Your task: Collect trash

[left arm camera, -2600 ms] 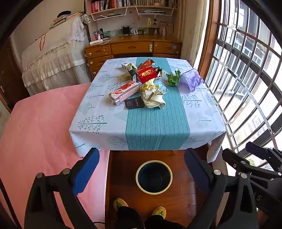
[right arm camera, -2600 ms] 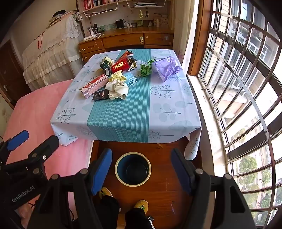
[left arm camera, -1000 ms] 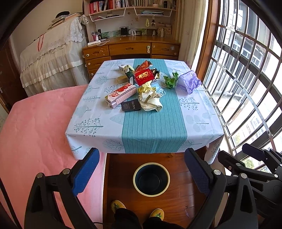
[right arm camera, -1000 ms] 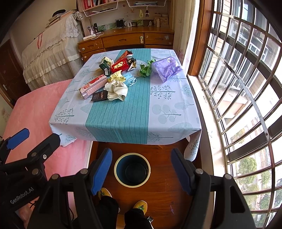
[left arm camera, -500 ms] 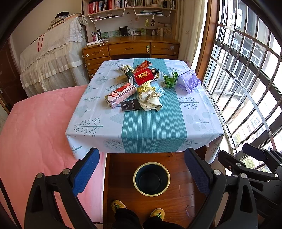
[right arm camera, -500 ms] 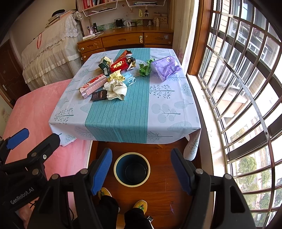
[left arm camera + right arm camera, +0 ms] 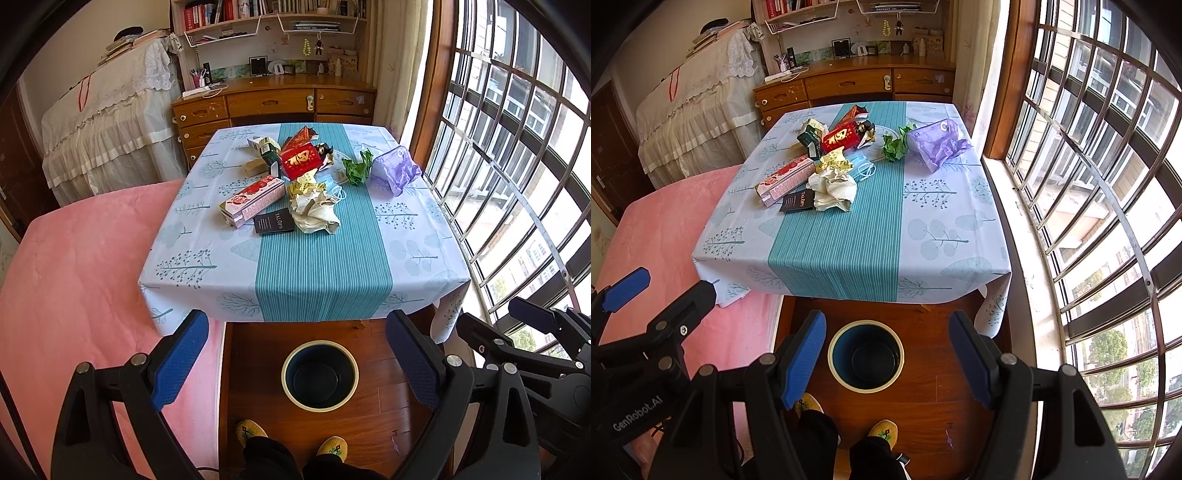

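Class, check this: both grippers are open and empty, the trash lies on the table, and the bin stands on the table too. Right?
Not quite. The bin stands on the floor in front of the table, as the left wrist view shows. The left gripper and right gripper are open and empty; the trash lies on the table.

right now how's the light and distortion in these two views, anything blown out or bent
Left wrist: window overexposed, its bars bowed by fisheye, black corner vignette. Right wrist: the same bowed bars, daylight crisp on the tablecloth, bin interior dark.
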`<state>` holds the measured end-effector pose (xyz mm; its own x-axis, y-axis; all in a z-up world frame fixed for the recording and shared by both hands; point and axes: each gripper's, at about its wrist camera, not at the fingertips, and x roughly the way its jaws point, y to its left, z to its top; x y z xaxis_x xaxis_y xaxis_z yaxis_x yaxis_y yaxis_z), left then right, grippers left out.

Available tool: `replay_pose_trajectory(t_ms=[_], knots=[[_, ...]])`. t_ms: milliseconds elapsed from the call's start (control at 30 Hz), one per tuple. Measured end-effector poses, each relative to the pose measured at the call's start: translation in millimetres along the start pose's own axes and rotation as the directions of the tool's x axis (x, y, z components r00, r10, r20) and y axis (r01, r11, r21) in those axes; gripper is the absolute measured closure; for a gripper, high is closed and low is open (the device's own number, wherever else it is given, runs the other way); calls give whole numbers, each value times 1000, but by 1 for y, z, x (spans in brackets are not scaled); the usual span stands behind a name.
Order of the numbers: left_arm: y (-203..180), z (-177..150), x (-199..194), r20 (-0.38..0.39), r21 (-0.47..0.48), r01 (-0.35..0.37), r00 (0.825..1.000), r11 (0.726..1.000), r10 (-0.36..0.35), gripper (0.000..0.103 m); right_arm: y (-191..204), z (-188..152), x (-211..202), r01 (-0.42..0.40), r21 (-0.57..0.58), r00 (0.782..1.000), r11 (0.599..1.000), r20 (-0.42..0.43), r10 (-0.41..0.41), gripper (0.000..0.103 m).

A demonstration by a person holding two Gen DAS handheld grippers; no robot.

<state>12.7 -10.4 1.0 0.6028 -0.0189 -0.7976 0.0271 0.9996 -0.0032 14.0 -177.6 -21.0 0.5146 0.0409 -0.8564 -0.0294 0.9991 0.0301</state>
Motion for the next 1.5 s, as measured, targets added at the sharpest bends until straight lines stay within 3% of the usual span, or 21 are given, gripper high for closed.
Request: replay_pose_trajectory(t_ms=[500,867,1100,1333,1500], knots=[[8,4,3,-26,15,26,999,1000,-26,8,0,2,4,-4,1,1000,1000,0,4,33],[38,49,16,-34,55,35,999,998,-33,8,23,42,17,-18,15,999,1000,34,18,33],[88,104,55,-47,51,24,999,998,-22,8,38,90,42,-49,59,996,997,72,44,34],[116,146,124,-116,94,41,993,995,-30,8,48,133,108,-97,160,995,982,-22,101,34],[123,164,180,-171,123,67,984,990,-45,8,47,152,168,-152,312,977,938,-98,191,34]])
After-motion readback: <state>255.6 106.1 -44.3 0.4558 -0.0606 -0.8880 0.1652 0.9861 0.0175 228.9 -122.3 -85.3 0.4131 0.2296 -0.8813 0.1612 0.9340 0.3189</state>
